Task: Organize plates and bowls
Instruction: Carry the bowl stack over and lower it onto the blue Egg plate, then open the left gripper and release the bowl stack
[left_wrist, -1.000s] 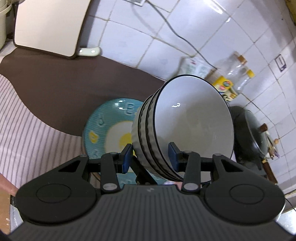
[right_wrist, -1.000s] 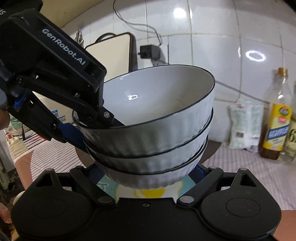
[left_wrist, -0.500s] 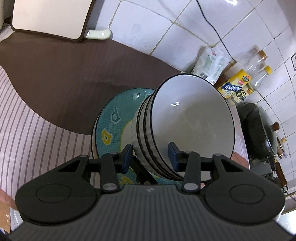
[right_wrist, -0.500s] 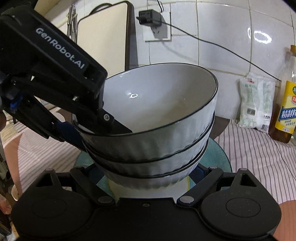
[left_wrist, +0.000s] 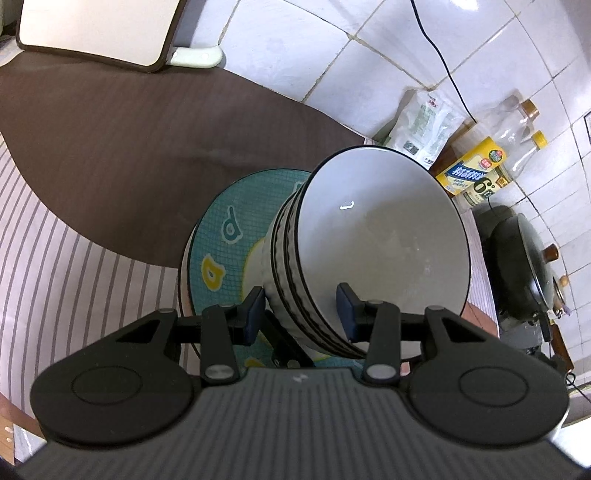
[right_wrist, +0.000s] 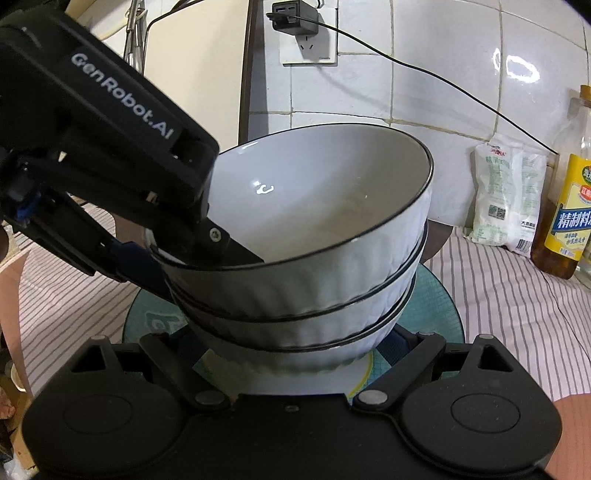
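Observation:
A stack of three white ribbed bowls with dark rims (left_wrist: 384, 243) (right_wrist: 314, 266) is held tilted just over a teal patterned plate (left_wrist: 229, 229) (right_wrist: 439, 306). My left gripper (left_wrist: 301, 310) is shut on the stack's near rim, one finger inside the top bowl and one outside; it shows as the black body (right_wrist: 110, 147) in the right wrist view. My right gripper (right_wrist: 295, 354) is closed around the base of the stack, its fingertips hidden under the bowls.
The plate lies on a brown mat (left_wrist: 129, 122) over a striped cloth (left_wrist: 55, 258). A cutting board (left_wrist: 96, 29) leans on the tiled wall. A white bag (left_wrist: 424, 125), oil bottles (left_wrist: 491, 162) and a dark pot (left_wrist: 524, 258) stand to the right.
Both grippers have carried the bowl stack lower and closer to the teal plate. The grip on the bowls is unchanged.

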